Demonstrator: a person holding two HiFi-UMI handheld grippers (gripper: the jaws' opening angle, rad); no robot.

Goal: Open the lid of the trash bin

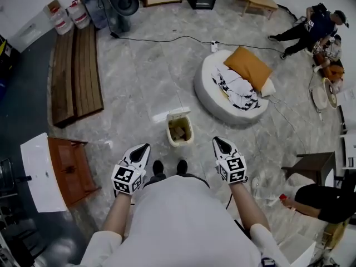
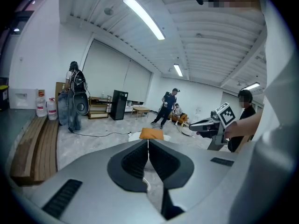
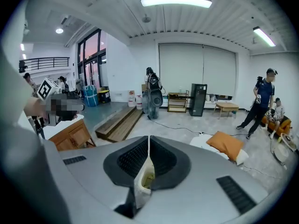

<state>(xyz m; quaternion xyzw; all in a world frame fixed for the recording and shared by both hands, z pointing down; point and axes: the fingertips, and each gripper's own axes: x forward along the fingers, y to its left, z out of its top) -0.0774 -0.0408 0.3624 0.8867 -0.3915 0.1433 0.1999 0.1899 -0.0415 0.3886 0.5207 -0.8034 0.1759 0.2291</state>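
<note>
Both of my grippers hang at waist height, the left gripper and the right gripper each with its fingers pressed together on nothing. Through the slit of the right pair I glimpse only the trash bin below.

The bin stands on the floor just ahead of my feet, between the two grippers, small and cream-coloured. Its lid looks already tipped up at the far side, with brownish contents showing inside, so I judge little is left to do.

It strikes me as thin, light plastic: stiff enough to lift by an edge, smooth enough to slip. I would pinch the free lip of the lid, opposite the hinge, and go gently, since so light a bin could skid or tip on this polished, grey marbled floor.

Around it the room is wide. A round white cushion with an orange pillow lies near on the right, wooden planks well apart on the left, and a cable runs across beyond.
</note>
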